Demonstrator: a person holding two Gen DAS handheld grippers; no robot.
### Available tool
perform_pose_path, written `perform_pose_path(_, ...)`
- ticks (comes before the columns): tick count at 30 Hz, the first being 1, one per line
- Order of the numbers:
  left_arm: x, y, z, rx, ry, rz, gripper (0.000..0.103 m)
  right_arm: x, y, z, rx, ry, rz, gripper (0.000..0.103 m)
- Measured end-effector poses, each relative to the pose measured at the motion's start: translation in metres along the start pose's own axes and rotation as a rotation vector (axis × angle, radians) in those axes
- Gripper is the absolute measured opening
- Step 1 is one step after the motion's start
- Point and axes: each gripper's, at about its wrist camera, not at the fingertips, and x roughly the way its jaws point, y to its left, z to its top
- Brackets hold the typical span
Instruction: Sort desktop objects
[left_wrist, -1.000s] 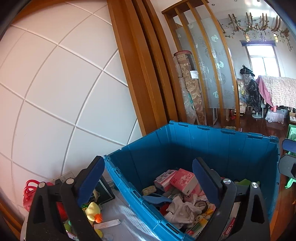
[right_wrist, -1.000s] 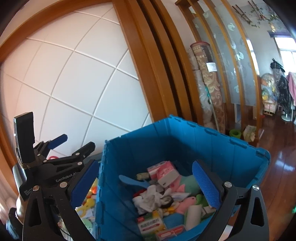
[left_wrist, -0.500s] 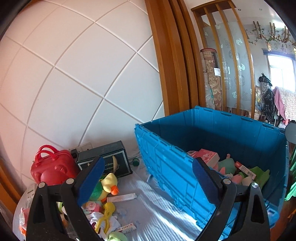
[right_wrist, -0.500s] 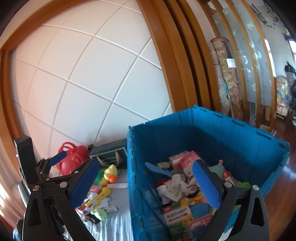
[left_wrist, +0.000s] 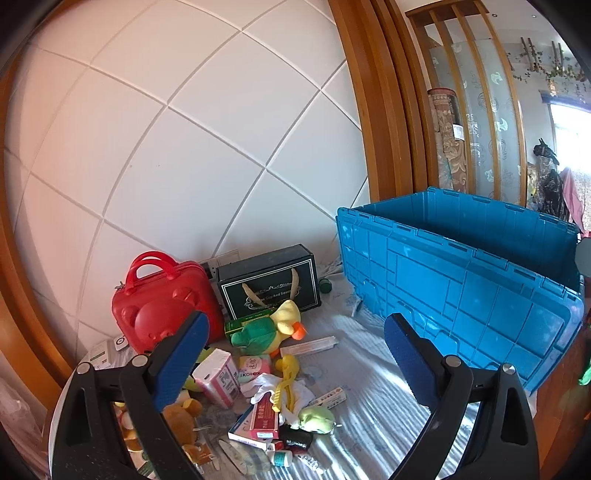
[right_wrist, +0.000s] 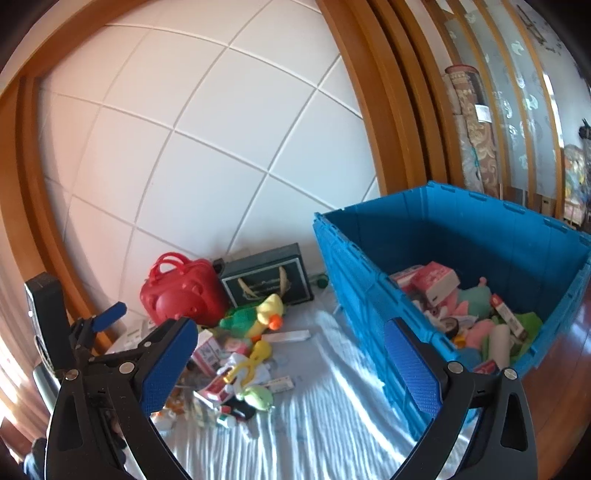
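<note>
Hovering wide and empty, the left gripper (left_wrist: 295, 354) and right gripper (right_wrist: 291, 360) face the heap of small toys and packets (left_wrist: 273, 391) on the striped cloth; better to single out one edge piece, then carry it to the big blue plastic crate (right_wrist: 373, 299) beyond.

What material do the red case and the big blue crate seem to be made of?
Red case: probably hard glossy plastic, since its moulded shell shows highlights. Blue crate: seemingly rigid plastic with a satin finish, judging by its ribbed, panelled walls.
</note>
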Motion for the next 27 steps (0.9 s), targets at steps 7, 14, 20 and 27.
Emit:
perform_pose_path(7,-0.02,0.018,-0.026,0.016,0.019,-0.022,0.097,-0.011,0.032,-0.034,0.017,0.034,-0.014,0.103)
perform_pose_path(14,-0.031,0.031,-0.04,0.001,0.043,0.044,0.097,-0.017,0.041,-0.039,-0.002,0.042,0.01,0.103)
perform_pose_path(20,-0.045,0.013,-0.039,-0.012,0.053,0.177,0.097,-0.031,0.028,-0.038,-0.024,0.052,0.066,0.103)
perform_pose_path(27,-0.071,-0.025,-0.047,-0.111,0.03,0.152,0.097,-0.07,-0.005,-0.065,-0.076,0.079,0.057,0.103)
